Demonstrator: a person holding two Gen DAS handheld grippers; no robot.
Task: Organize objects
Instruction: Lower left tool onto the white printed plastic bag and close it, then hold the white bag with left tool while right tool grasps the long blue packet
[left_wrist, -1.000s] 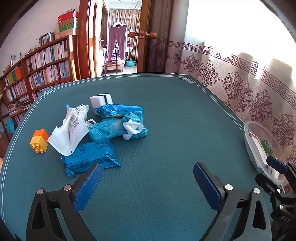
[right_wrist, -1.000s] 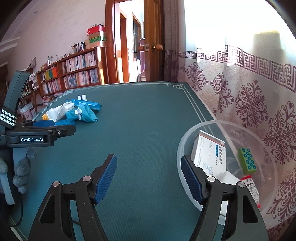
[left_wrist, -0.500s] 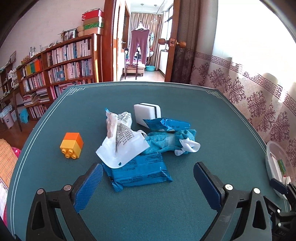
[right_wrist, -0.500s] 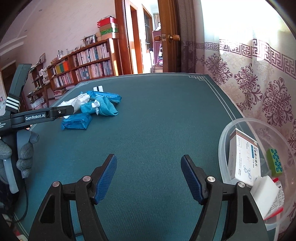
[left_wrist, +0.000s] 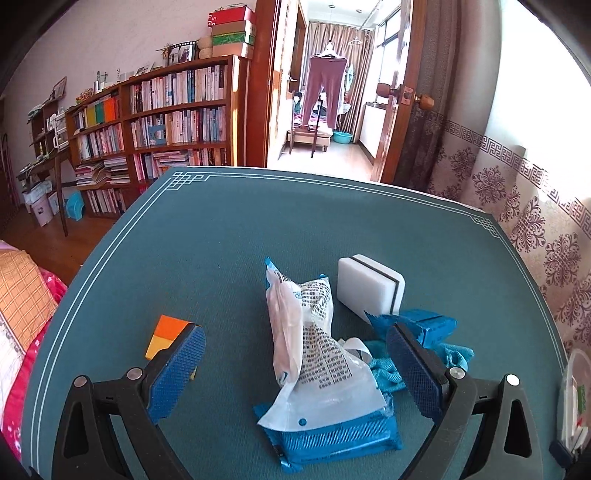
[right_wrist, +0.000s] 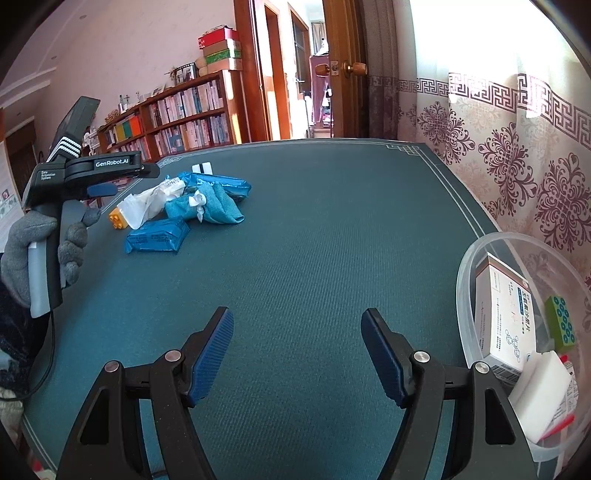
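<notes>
A pile lies on the green table: a white printed plastic bag (left_wrist: 314, 350), a blue packet (left_wrist: 340, 435) under it, a teal cloth (left_wrist: 384, 365), a second blue packet (left_wrist: 428, 325), a white sponge (left_wrist: 369, 288) and an orange-yellow brick (left_wrist: 168, 336). My left gripper (left_wrist: 295, 369) hovers open over the bag, one finger on each side, pads clear of it. The right wrist view shows that left gripper (right_wrist: 101, 190) in a gloved hand (right_wrist: 26, 243) beside the pile. My right gripper (right_wrist: 297, 354) stands open and empty over bare table, left of a clear bowl (right_wrist: 465, 280).
The bowl holds a white box (right_wrist: 506, 317), a green brick (right_wrist: 561, 328) and a white sponge (right_wrist: 543, 402). A patterned curtain (right_wrist: 517, 166) hangs along the table's right side. Bookshelves (left_wrist: 159, 122) and an open doorway (left_wrist: 325, 103) lie beyond the far edge.
My left gripper has swung left from the bowl's side to the pile, which now sits between its fingers. The right gripper has shifted a little left, so the bowl sits nearer the view's right edge.
</notes>
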